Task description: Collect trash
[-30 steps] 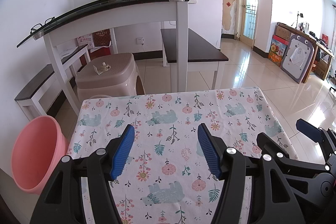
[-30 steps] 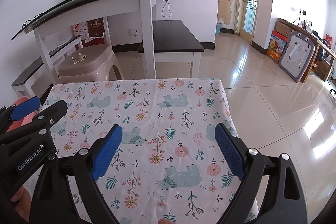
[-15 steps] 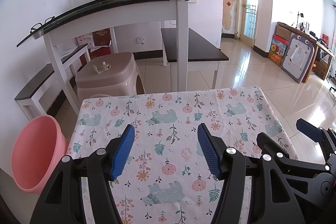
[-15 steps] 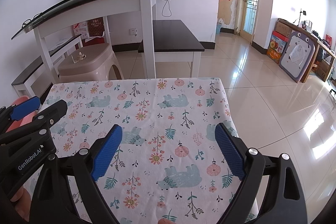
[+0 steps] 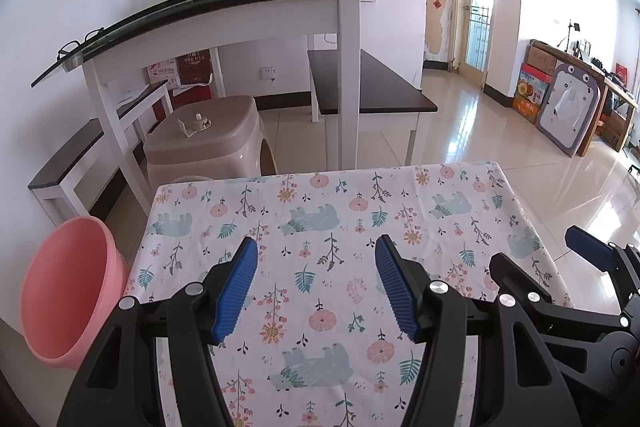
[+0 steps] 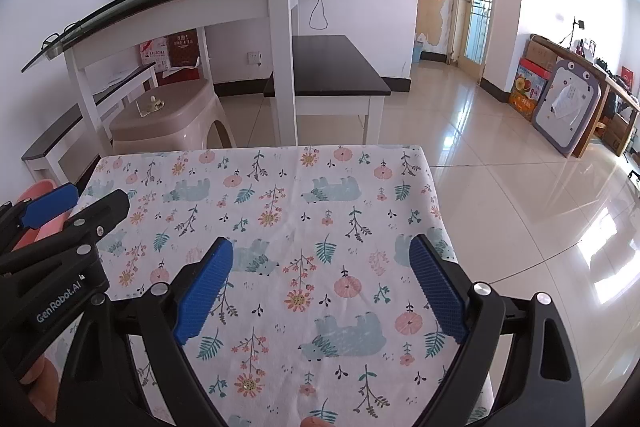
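Both grippers hung empty over a bare tablecloth, with the only likely trash lying on a stool beyond it.

The left gripper point(image 5: 314, 287) and the right gripper point(image 6: 320, 287) both had their blue pads well apart, with nothing between them, above the floral tablecloth point(image 5: 332, 227), which carried no litter. The only candidate was a small crumpled white scrap with a small cap-like piece point(image 5: 195, 123) on the beige plastic stool point(image 5: 208, 143), well beyond the table's far edge; what it was could not be told. It looked light and soft, so pinching the raised paper edge should have suited. The pink basin point(image 5: 64, 291) beside the table probably served as the bin.
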Demonstrator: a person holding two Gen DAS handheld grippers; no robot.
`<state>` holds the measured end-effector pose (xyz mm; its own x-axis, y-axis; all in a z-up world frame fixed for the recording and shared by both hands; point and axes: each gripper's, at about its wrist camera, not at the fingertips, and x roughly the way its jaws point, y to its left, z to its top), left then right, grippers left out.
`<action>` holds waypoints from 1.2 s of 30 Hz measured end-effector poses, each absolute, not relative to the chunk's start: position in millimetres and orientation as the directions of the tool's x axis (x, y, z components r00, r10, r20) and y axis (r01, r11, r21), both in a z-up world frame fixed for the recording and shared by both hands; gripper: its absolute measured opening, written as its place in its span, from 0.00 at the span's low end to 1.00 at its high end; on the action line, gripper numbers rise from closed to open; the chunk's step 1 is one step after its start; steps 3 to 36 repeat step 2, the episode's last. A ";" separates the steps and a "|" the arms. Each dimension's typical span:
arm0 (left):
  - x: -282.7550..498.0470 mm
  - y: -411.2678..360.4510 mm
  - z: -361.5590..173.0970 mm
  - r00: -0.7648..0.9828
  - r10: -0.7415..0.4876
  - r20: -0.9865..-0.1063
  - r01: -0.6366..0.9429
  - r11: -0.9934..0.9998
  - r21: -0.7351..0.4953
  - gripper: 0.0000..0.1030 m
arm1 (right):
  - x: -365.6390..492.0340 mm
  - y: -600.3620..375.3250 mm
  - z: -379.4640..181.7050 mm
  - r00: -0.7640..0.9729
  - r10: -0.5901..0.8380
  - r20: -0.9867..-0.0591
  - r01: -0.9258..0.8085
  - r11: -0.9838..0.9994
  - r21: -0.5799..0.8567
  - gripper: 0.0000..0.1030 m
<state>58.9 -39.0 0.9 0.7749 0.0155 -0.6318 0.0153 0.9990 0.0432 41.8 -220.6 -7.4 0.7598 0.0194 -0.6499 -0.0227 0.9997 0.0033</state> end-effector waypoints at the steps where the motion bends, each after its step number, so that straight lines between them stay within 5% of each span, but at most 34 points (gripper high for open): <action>1: 58.7 -38.8 0.6 0.775 0.016 -0.632 0.015 0.999 0.043 0.58 | 41.8 -221.0 -7.3 0.760 0.019 -0.650 -0.023 1.000 0.003 0.88; 36: 58.6 -38.7 0.2 0.775 0.016 -0.632 0.015 0.999 0.043 0.58 | 41.9 -221.3 -7.4 0.760 0.020 -0.650 -0.023 1.000 0.003 0.88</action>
